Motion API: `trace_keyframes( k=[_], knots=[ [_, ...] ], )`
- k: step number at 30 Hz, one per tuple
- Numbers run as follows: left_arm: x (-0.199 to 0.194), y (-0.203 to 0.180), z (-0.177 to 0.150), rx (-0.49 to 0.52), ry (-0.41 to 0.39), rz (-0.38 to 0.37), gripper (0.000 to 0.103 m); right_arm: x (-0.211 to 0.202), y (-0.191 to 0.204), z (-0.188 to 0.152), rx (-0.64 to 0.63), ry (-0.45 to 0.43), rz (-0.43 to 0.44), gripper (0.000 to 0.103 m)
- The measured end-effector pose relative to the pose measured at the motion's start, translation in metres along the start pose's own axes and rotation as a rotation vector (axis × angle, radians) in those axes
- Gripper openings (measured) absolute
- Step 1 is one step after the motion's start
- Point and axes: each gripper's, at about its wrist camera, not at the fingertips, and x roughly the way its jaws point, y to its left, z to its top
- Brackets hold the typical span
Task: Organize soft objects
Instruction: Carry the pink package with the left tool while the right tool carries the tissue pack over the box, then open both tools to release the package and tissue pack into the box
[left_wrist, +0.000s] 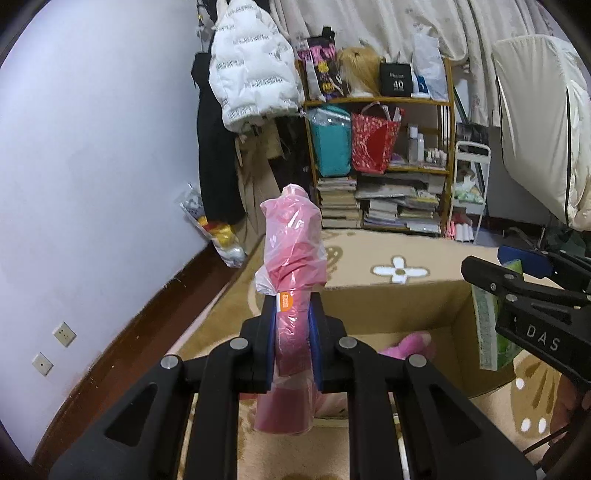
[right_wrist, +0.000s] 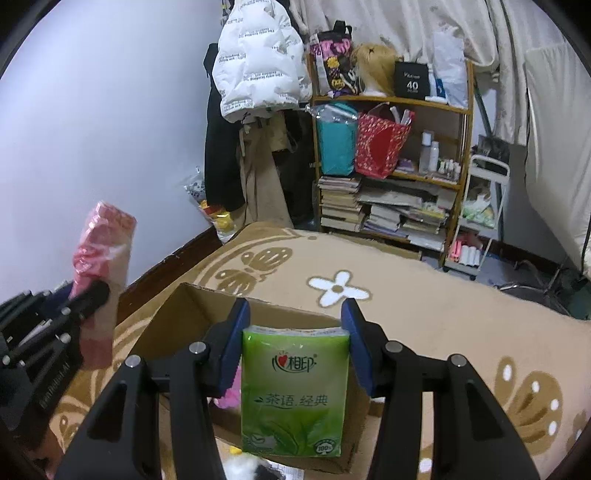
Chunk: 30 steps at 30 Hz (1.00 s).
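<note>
My left gripper (left_wrist: 292, 310) is shut on a pink cloth roll in a clear plastic bag (left_wrist: 293, 243), held upright above the near left edge of an open cardboard box (left_wrist: 388, 299). It also shows at the left of the right wrist view (right_wrist: 101, 273). My right gripper (right_wrist: 295, 317) is shut on a green tissue pack (right_wrist: 294, 391), held over the box (right_wrist: 184, 314). In the left wrist view the tissue pack (left_wrist: 491, 325) sits at the box's right wall. A pink plush item (left_wrist: 410, 345) lies inside the box.
The box sits on a beige blanket with brown butterfly and white flower patterns (right_wrist: 424, 306). Beyond it stand a wooden shelf (left_wrist: 380, 155) with bags and books, a white rolling cart (left_wrist: 469, 192), and hanging coats (left_wrist: 251, 74). A wall (left_wrist: 92, 147) is on the left.
</note>
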Motion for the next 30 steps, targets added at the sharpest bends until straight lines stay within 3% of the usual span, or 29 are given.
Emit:
trace_keyframes(
  k=[8, 11, 18, 21, 23, 27, 28, 30],
  knots=[
    [0.027, -0.015, -0.021, 0.015, 0.072, -0.058, 0.015, 0.022, -0.01, -0.02, 0.03, 0.058, -0.002, 0.054],
    [0.027, -0.023, -0.025, 0.05, 0.069, -0.035, 0.017, 0.027, -0.014, -0.025, 0.048, 0.081, 0.009, 0.055],
    [0.031, -0.019, -0.023, 0.023, 0.094, -0.031, 0.024, 0.031, -0.019, -0.031, 0.08, 0.117, 0.009, 0.056],
    [0.03, -0.011, -0.022, 0.002, 0.102, -0.017, 0.036, 0.028, -0.021, -0.03, 0.087, 0.125, 0.013, 0.059],
    [0.027, -0.005, -0.021, -0.01, 0.098, 0.015, 0.053, 0.022, -0.022, -0.028, 0.094, 0.12, 0.017, 0.072],
    [0.015, 0.003, -0.019, -0.004, 0.086, 0.047, 0.067, 0.009, -0.025, -0.022, 0.119, 0.106, 0.025, 0.084],
    [0.011, 0.004, -0.018, -0.001, 0.082, 0.049, 0.075, 0.003, -0.026, -0.02, 0.129, 0.097, 0.025, 0.09],
    [-0.001, 0.008, -0.017, 0.003, 0.058, 0.062, 0.086, -0.004, -0.027, -0.018, 0.142, 0.09, 0.027, 0.093]
  ],
)
